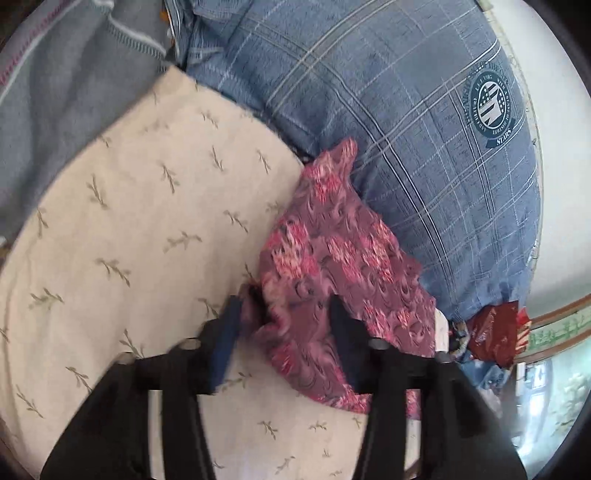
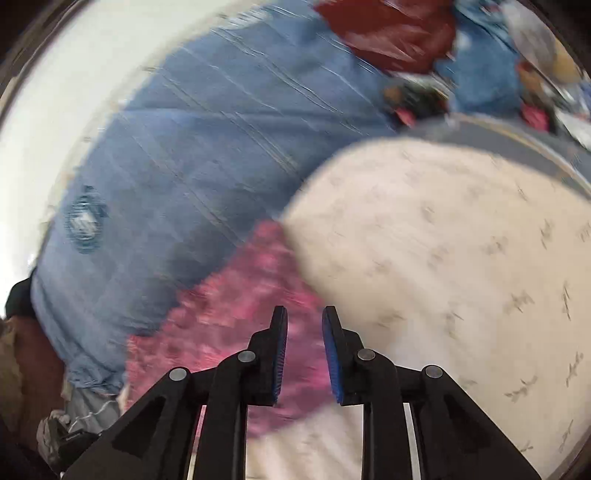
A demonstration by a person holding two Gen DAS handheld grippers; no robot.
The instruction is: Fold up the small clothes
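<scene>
A small pink and maroon floral garment [image 1: 332,266] lies on the cream leaf-print sheet [image 1: 147,221], its far side against a blue plaid pillow [image 1: 406,110]. My left gripper [image 1: 284,306] is open, its fingers on either side of a bunched edge of the garment. In the right wrist view the same garment [image 2: 229,325] is blurred, just ahead of my right gripper [image 2: 304,314]. The right gripper is open with a narrow gap and holds nothing.
A grey-blue blanket [image 1: 55,92] lies at the far left. A dark red plastic bag [image 1: 495,332] and other clutter sit past the pillow's end. The blue pillow [image 2: 184,166] and red bag [image 2: 388,33] also show in the right wrist view.
</scene>
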